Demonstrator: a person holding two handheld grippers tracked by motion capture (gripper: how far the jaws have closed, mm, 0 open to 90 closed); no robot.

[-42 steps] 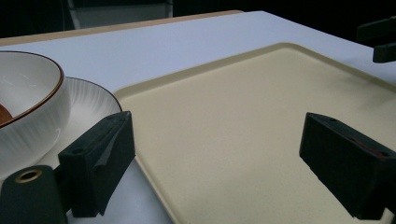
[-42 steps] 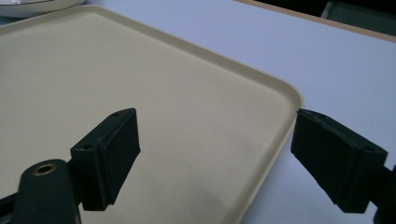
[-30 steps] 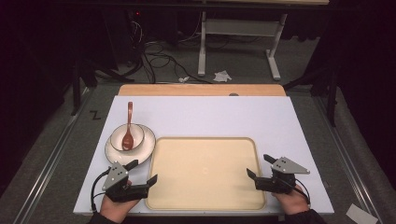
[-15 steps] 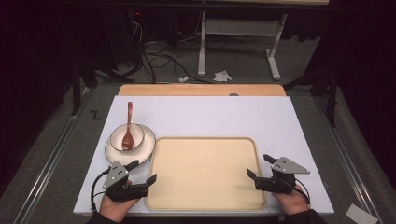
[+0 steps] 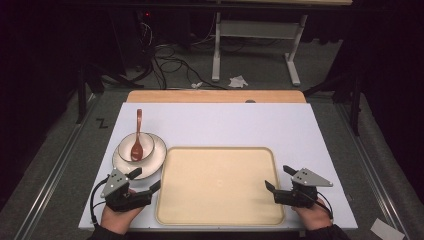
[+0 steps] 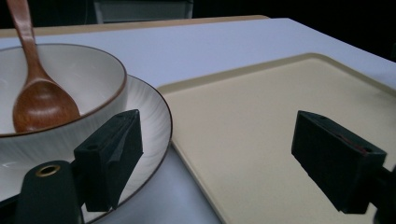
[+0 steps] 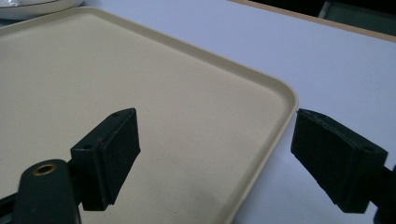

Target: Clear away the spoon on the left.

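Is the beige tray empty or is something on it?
Empty. The tray shows a bare beige surface in the high view and both gripper views; the bowl with its spoon sits on a plate beside it.

Crumpled paper (image 5: 238, 81) lies on the floor at your twelve o'clock, beside a white stand (image 5: 255, 40). Cables (image 5: 165, 57) tangle at eleven o'clock.

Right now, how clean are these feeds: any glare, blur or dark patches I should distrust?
High view: white table evenly lit, surroundings nearly black, no glare on the tray. Left gripper view: bowl and spoon slightly soft. Right gripper view: tray rim readable, near jaws soft.
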